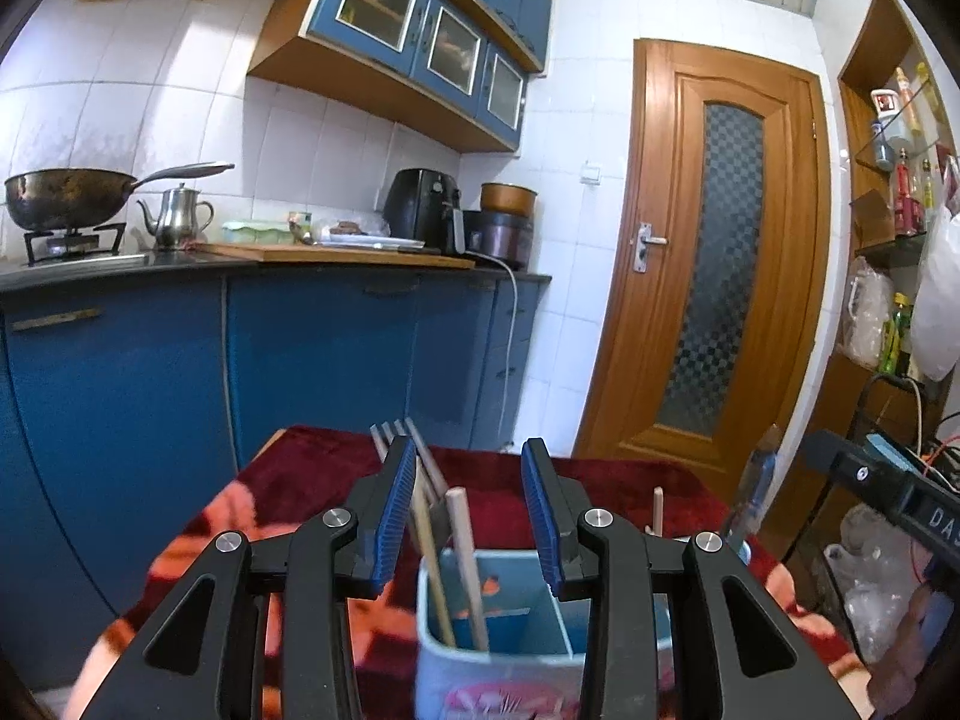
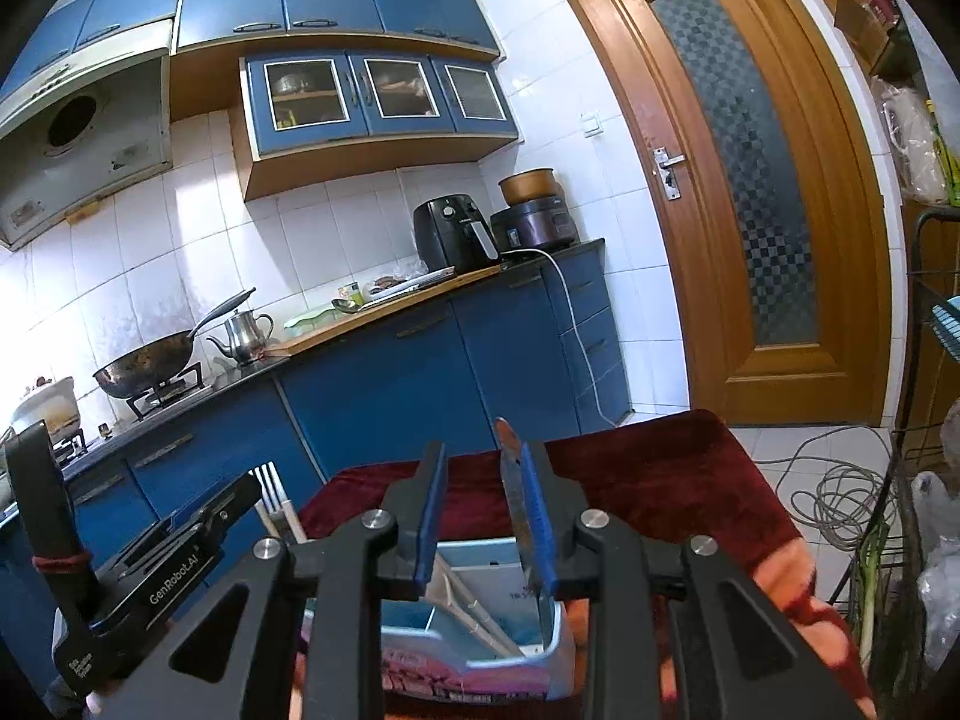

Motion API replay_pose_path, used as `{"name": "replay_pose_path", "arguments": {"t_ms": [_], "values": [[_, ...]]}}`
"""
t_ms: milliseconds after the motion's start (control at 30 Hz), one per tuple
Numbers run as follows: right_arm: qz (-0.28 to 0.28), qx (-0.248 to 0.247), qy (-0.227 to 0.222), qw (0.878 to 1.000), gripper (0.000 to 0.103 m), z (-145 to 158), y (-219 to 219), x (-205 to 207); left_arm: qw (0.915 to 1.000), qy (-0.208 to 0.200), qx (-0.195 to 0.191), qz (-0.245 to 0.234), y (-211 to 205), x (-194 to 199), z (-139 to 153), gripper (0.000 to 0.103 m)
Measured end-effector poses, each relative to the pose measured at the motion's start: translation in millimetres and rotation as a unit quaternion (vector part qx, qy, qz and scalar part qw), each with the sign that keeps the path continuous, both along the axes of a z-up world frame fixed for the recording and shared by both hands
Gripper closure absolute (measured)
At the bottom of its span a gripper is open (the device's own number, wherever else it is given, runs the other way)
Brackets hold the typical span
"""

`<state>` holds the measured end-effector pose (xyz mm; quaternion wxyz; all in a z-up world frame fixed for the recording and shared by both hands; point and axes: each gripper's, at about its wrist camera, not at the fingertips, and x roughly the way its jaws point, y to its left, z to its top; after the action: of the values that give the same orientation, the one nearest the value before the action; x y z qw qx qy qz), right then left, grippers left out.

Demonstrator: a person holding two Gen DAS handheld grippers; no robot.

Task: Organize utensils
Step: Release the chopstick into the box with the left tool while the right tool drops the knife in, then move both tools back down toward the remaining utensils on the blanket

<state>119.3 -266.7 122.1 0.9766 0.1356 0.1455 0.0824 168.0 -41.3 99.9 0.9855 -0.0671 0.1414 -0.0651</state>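
This is a home kitchen, with blue cupboards (image 2: 336,0) on the wall, a wok (image 1: 66,195) on a gas stove (image 1: 72,240), a shiny teapot (image 1: 177,216), white tiles (image 1: 150,114) and a wooden door (image 1: 714,264).

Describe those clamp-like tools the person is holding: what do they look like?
Each gripper, left and right, is a matte black plastic frame with triangular cut-outs, silver round pivot bolts and two ribbed blue rubber fingers. Seen from the right wrist camera, the left gripper's black body carries white "GenRobot.AI" lettering and a dark red band around its upright handle.
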Motion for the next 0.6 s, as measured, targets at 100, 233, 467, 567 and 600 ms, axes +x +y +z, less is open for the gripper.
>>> {"name": "replay_pose_path", "arguments": {"t_ms": [100, 233, 467, 567, 600], "values": [[-0.003, -0.001, 0.004, 1.0, 0.069, 2.2, 0.3, -12.1, 0.9999, 0.013, 0.007, 0.002, 4.5, -11.0, 1.2, 0.065], [-0.002, -0.007, 0.015, 1.0, 0.069, 2.8, 2.8, -32.6, 0.9994, 0.034, 0.007, -0.002, 9.5, -24.1, 1.4, 0.063], [0.008, 0.003, 0.043, 0.999, 0.067, -2.6, 4.4, -62.1, 0.9982, 0.059, 0.012, -0.003, 17.5, -51.2, 1.7, 0.062], [0.01, 0.005, 0.053, 0.999, 0.066, -6.8, 4.8, -74.0, 0.9972, 0.074, 0.015, -0.004, 19.0, -61.7, 0.3, 0.062], [0.011, 0.007, 0.057, 0.998, 0.065, -8.8, 4.7, -79.0, 0.9967, 0.079, 0.018, -0.004, 18.6, -65.4, -0.1, 0.062]]}}
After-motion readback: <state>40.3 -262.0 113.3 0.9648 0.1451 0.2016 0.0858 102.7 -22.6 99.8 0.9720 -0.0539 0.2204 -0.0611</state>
